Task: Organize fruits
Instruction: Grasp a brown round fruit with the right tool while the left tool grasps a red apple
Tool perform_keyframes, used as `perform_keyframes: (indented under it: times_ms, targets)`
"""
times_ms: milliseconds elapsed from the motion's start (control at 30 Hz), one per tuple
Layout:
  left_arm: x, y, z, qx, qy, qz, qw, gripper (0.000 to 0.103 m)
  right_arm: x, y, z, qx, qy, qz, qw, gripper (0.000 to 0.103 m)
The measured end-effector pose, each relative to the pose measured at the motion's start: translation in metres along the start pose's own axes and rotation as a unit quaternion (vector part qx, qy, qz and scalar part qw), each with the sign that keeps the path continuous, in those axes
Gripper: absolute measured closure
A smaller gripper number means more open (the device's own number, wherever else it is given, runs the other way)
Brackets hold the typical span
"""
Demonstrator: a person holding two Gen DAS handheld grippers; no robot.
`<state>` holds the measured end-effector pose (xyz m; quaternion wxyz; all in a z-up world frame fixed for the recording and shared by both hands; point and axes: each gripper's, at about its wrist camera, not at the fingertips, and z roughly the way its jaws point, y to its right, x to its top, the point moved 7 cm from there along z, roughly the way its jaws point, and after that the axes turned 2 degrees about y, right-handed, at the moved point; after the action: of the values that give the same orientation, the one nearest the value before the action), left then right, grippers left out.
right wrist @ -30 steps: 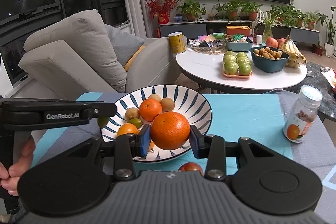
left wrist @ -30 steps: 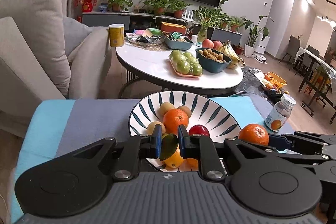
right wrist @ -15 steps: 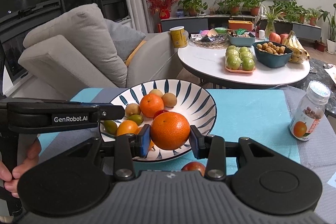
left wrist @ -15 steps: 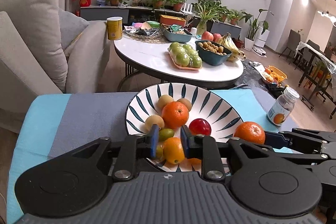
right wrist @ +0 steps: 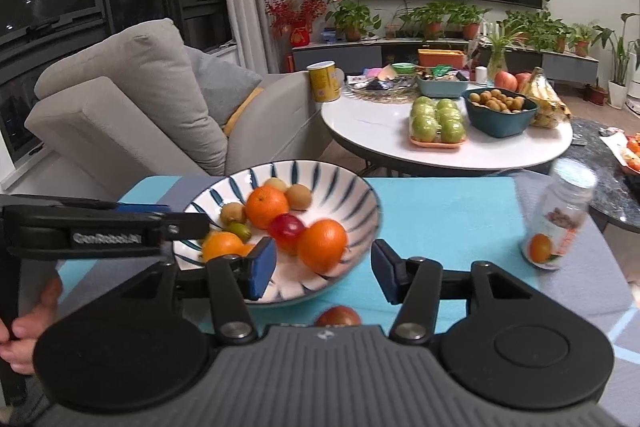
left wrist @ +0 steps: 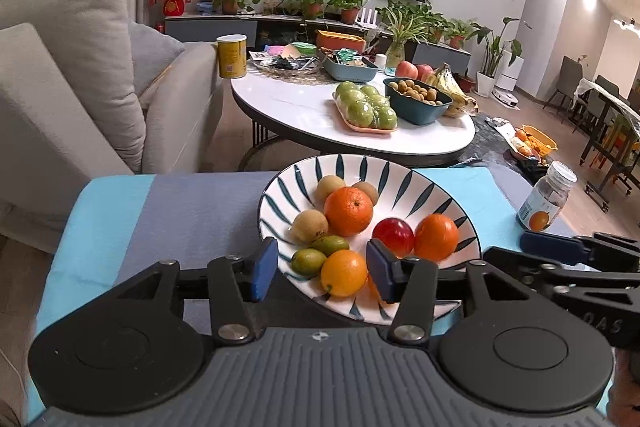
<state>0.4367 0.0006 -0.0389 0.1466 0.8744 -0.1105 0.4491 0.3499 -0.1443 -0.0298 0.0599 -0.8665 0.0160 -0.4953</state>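
Blue cloth tabletop, glossy striped bowl (left wrist: 404, 179), left gripper (left wrist: 322, 273) just opened off yellow-orange fruit (left wrist: 344, 273), right gripper (right wrist: 323, 269) now spread, dimpled orange (right wrist: 322, 245) released into bowl.

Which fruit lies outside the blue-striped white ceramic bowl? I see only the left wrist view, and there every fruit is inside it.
Observer: One dark red round fruit lies on the turquoise cloth, just in front of the bowl.
Operator: Is the right hand-held gripper holding something?
Observer: No. The right hand-held gripper has its jaws wide open with nothing gripped; the large round orange lies in the bowl beyond them.
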Motion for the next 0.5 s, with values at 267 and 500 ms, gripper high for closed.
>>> perform_keyframes:
  times_ms: [267,500]
  targets:
    - [-0.014,0.010,-0.017,-0.018,-0.005,0.019,0.9996,0.048,-0.030,0.033,-0.020,-0.036,-0.022,-0.004,0.999,0.017]
    - [-0.019,0.039,-0.028,-0.056,-0.003,0.045,0.9975,0.043,-0.048,0.045,-0.025,-0.035,-0.041,0.005,0.999,0.017]
